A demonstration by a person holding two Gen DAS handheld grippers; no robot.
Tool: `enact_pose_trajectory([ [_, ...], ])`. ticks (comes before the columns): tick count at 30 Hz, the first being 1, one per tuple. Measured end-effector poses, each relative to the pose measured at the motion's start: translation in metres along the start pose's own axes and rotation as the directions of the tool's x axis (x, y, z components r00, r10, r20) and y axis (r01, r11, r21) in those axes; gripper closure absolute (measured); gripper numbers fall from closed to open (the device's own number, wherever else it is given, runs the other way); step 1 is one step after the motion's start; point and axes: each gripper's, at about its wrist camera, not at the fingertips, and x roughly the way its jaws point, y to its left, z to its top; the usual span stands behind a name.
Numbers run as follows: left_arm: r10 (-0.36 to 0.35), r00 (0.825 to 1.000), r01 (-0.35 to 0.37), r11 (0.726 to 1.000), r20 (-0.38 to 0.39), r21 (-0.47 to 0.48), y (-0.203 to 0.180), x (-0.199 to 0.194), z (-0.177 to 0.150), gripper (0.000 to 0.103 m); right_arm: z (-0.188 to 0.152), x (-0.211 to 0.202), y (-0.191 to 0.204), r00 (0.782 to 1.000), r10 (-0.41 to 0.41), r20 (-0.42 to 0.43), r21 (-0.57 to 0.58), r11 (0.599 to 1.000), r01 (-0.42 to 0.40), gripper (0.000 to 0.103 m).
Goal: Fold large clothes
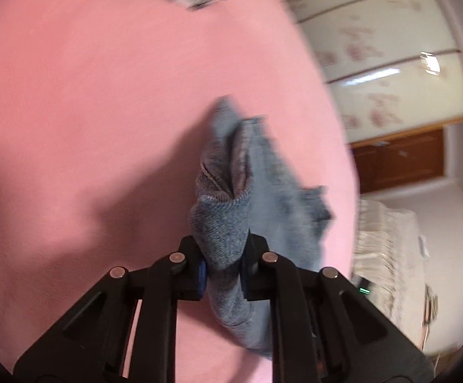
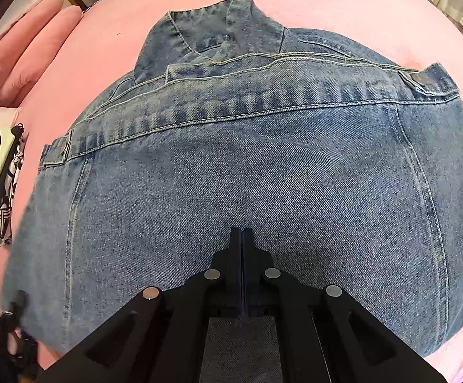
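A blue denim jacket [image 2: 247,166] lies back-up on a pink bed sheet [image 2: 343,12], its collar at the far side and its hem band folded across the middle. My right gripper [image 2: 241,233] is shut with nothing between its fingers, just above the jacket's back panel. In the left wrist view, my left gripper [image 1: 223,255] is shut on a bunched fold of the denim jacket [image 1: 228,198], held above the pink sheet [image 1: 87,95]. The cloth hangs down and to the right, blurred by motion.
Pink pillows [image 2: 30,41] and a patterned pale-green item [image 2: 1,172] lie at the bed's left edge. In the left wrist view a wardrobe with floral doors [image 1: 384,57] and a covered stack [image 1: 391,255] stand to the right, beyond the bed.
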Motion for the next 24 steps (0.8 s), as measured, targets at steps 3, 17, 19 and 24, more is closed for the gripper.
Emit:
enact_pose_trajectory([
  [3, -0.063, 0.998, 0.060, 0.987, 0.014, 0.147, -0.045, -0.012, -0.006, 0.092, -0.005, -0.001, -0.002, 1.000, 0.011, 0.013, -0.019, 1.000, -0.010, 0.103],
  [17, -0.188, 0.981, 0.185, 0.843, -0.046, 0.505, -0.239, -0.009, -0.131, 0.092, -0.007, 0.016, -0.093, 0.898, 0.436, -0.059, 0.218, 0.884, -0.414, 0.103],
  [19, -0.183, 0.981, 0.188, 0.815, -0.064, 0.547, -0.266, -0.001, -0.165, 0.092, -0.006, 0.017, -0.102, 0.879, 0.470, -0.079, 0.206, 0.871, -0.446, 0.103],
  [24, -0.092, 0.984, 0.173, 0.711, -0.154, 0.682, -0.320, 0.023, -0.262, 0.092, -0.003, 0.022, -0.125, 0.827, 0.546, -0.134, 0.172, 0.834, -0.523, 0.103],
])
